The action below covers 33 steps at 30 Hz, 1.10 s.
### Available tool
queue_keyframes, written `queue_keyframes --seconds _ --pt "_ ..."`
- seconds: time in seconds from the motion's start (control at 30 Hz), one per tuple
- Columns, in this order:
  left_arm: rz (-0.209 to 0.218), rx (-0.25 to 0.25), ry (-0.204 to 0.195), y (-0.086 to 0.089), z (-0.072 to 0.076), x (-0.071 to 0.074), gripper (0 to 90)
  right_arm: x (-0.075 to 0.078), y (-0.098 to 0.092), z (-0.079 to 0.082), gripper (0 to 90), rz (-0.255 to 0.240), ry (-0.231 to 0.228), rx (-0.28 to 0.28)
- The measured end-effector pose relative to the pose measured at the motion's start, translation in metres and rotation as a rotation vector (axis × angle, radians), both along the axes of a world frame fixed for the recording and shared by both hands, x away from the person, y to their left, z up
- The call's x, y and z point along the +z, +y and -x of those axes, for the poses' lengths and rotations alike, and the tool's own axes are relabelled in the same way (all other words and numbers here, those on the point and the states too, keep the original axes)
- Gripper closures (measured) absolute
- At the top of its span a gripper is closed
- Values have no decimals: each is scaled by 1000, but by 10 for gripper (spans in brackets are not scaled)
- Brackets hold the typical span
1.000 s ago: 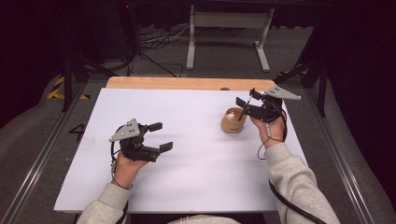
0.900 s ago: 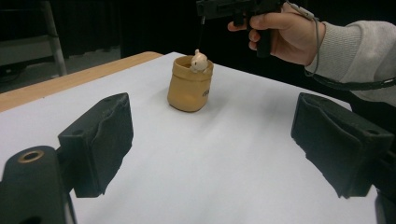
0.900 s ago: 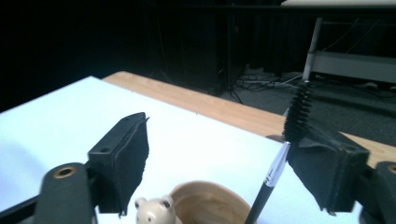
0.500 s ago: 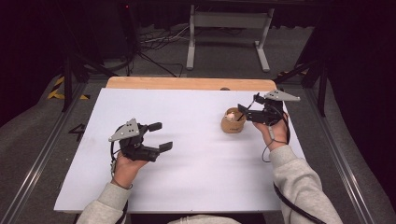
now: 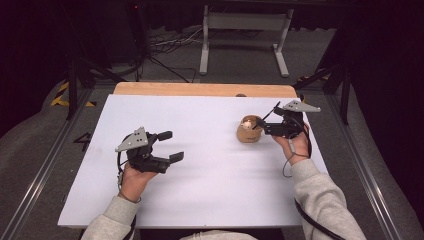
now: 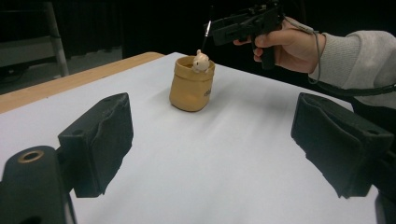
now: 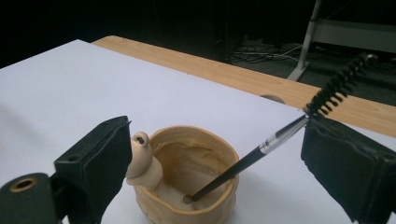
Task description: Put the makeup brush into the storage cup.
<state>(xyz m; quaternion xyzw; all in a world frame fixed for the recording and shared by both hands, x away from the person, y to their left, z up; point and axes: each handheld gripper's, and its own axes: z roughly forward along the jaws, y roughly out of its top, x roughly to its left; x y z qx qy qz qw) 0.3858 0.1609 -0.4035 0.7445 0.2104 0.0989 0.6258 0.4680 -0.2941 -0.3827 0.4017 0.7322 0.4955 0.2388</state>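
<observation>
A tan clay cup (image 5: 249, 131) (image 6: 191, 86) (image 7: 194, 186) stands on the white tabletop at the right. A small pale figure (image 7: 140, 156) (image 6: 201, 60) sits on its rim. A thin black brush with a bristly end (image 7: 252, 158) (image 5: 267, 114) stands tip-down in the cup and leans against one pad of my right gripper (image 5: 260, 126) (image 7: 217, 140) (image 6: 219, 30). That gripper hovers just over the cup; its jaws have just been opening and stand wide, with the brush between them but unpressed. My left gripper (image 5: 171, 146) (image 6: 210, 135) is open and has nothing in it, at mid-left.
The white sheet (image 5: 210, 200) covers a wooden table whose bare far edge (image 5: 200, 89) shows. A metal stand (image 5: 245, 30) and cables lie on the floor beyond. Dark drapes surround the table.
My right gripper has shifted slightly toward the near side beside the cup, and the brush now leans loose in the cup. The left hand has not moved.
</observation>
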Motion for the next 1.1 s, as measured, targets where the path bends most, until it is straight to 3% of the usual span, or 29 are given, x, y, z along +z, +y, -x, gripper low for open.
queue_keyframes --seconds 0.3,0.57,0.7,1.1 --pt "-10 6 -6 6 3 2 136 6 -6 12 98 -9 -48 11" --pt "-28 21 -23 20 13 4 136 15 -10 31 78 41 -62 57" --pt "-33 31 -30 25 18 4 135 17 -11 38 64 29 -44 83" --pt "-48 52 -42 44 35 6 131 20 -16 72 33 -3 -103 145"
